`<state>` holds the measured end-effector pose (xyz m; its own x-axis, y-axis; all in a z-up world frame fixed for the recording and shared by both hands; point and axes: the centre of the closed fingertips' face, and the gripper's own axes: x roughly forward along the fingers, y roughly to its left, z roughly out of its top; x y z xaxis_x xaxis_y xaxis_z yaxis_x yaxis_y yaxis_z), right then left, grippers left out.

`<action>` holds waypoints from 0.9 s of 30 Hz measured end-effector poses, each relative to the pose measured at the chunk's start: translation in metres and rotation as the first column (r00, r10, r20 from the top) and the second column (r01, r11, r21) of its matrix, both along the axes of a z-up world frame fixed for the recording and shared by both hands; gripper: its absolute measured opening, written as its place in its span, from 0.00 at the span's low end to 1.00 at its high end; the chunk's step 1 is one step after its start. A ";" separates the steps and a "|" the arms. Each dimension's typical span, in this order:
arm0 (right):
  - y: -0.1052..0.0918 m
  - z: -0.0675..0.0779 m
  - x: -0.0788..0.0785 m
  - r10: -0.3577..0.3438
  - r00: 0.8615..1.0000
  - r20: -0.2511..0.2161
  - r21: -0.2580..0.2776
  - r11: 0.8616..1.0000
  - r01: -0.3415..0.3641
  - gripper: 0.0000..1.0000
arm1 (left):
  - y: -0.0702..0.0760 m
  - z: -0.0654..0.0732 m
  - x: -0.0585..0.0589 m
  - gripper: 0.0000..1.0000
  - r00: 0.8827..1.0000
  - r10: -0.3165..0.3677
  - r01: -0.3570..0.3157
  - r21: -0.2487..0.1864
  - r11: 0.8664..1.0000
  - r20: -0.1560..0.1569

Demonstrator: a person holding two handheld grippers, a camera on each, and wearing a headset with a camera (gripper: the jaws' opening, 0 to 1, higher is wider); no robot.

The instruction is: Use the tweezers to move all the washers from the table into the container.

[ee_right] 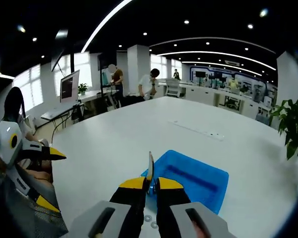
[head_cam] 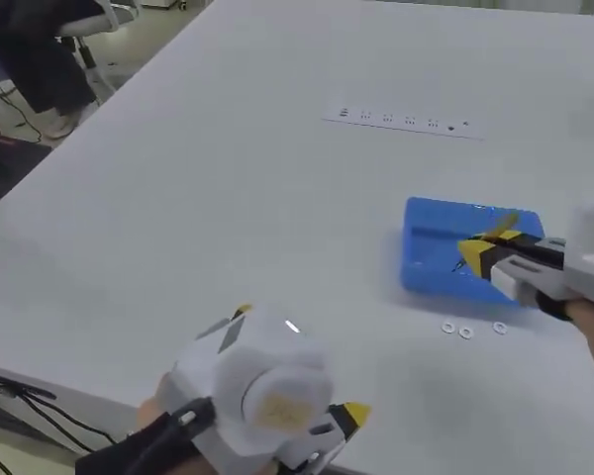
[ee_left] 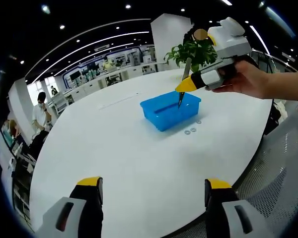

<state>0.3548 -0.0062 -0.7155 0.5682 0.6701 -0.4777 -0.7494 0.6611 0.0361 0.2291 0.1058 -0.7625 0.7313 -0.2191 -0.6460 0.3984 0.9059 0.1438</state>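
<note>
A blue container (head_cam: 431, 259) stands on the white table (head_cam: 228, 198), right of centre. Three small washers (head_cam: 465, 332) lie on the table just in front of it, also seen as washers (ee_left: 190, 131) and washers (ee_right: 150, 220). My right gripper (head_cam: 478, 249) hovers over the container, shut on thin tweezers (ee_left: 181, 98) that point down into the container (ee_left: 161, 113). From its own camera the right gripper (ee_right: 150, 184) pinches the tweezers (ee_right: 150, 166) above the container (ee_right: 198, 181). My left gripper (head_cam: 299, 363) is at the table's near edge; the left gripper (ee_left: 151, 191) is open and holds nothing.
A flat power strip (head_cam: 401, 122) lies at the far side of the table. An office chair (head_cam: 89, 30) and cables (head_cam: 30, 411) are off the table's left edge. A potted plant (ee_left: 191, 49) stands behind the container. People stand in the background.
</note>
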 end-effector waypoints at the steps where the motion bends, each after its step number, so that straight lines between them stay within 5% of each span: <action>1: -0.001 -0.002 -0.003 0.000 1.000 -0.003 -0.002 1.000 0.000 0.04 | 0.000 0.000 0.000 0.86 1.000 -0.002 0.002 0.004 1.000 0.000; 11: -0.006 -0.047 -0.025 0.005 0.994 -0.110 -0.034 0.999 -0.009 0.04 | -0.002 -0.001 -0.001 0.85 1.000 -0.012 0.012 0.004 1.000 -0.007; 27: -0.002 -0.063 -0.022 0.029 0.993 -0.110 -0.092 0.995 -0.039 0.04 | -0.001 -0.006 -0.003 0.84 0.999 -0.025 0.026 0.030 0.999 -0.030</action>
<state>0.3329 -0.0081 -0.7783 0.4870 0.6372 -0.5973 -0.7665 0.6397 0.0575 0.2258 0.1045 -0.7689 0.7062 -0.2173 -0.6738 0.4255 0.8910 0.1586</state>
